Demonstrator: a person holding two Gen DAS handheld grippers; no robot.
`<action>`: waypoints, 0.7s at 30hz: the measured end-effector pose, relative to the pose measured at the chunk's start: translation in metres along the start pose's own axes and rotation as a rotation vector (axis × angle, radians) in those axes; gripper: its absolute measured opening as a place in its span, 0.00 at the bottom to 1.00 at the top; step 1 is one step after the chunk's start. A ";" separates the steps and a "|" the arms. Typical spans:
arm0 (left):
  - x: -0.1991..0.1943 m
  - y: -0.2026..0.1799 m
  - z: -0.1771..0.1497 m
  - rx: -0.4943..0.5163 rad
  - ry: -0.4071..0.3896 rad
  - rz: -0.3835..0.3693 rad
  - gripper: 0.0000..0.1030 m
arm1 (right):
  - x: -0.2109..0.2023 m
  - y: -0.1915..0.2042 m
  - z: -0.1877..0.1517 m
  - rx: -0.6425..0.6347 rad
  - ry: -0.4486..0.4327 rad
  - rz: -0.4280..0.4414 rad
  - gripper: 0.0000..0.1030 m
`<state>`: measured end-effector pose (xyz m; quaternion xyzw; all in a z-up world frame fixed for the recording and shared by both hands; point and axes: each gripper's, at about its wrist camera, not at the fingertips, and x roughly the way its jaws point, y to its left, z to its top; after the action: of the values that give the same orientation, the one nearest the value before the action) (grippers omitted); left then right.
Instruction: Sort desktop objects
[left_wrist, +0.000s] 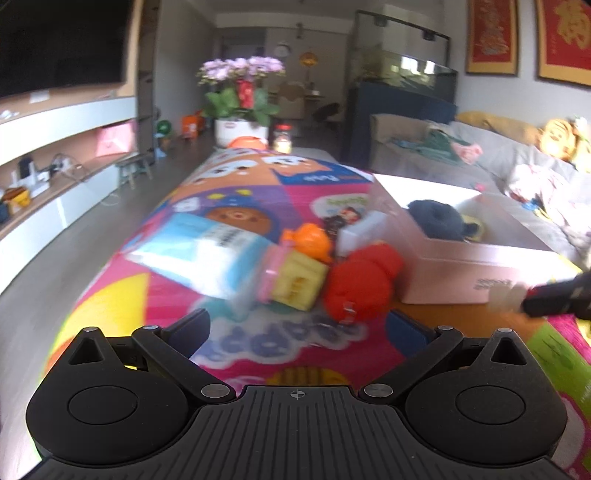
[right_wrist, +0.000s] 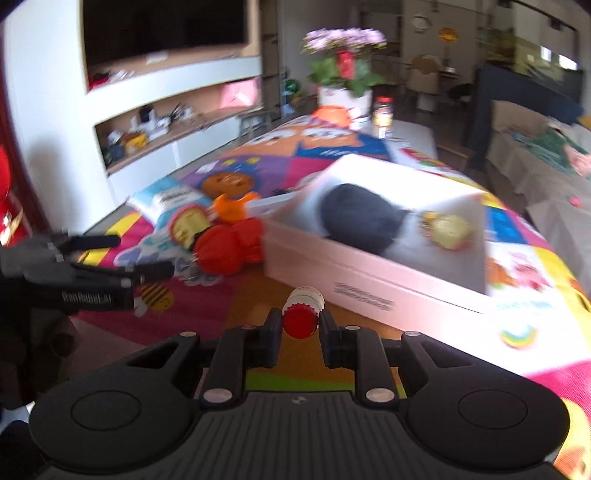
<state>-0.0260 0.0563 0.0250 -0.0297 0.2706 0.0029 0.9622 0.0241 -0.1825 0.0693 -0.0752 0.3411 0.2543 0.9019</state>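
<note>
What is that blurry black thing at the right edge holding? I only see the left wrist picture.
Observer: That is the right gripper. Its own camera shows it shut on a small bottle with a red cap and white label.
Operator: Is the bottle inside the pink cardboard box?
Observer: No. In the right wrist view the bottle sits in front of the pink cardboard box, outside its near wall.
Operator: What is beside the dark blue lump in there?
Observer: A small yellow toy lies next to the dark blue round soft thing. From that side the toy shows whole, though blurred.
</note>
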 end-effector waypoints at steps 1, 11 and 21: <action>0.001 -0.005 -0.001 0.011 0.002 -0.011 1.00 | -0.005 -0.007 0.000 0.022 -0.005 -0.007 0.20; 0.001 -0.045 -0.006 0.120 0.020 -0.073 1.00 | 0.001 -0.041 -0.024 0.154 0.007 -0.029 0.20; 0.031 -0.057 0.008 0.213 -0.019 0.001 0.78 | -0.002 -0.055 -0.056 0.215 -0.118 -0.110 0.84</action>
<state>0.0061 -0.0001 0.0190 0.0731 0.2602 -0.0251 0.9625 0.0187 -0.2481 0.0256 0.0182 0.3082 0.1705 0.9357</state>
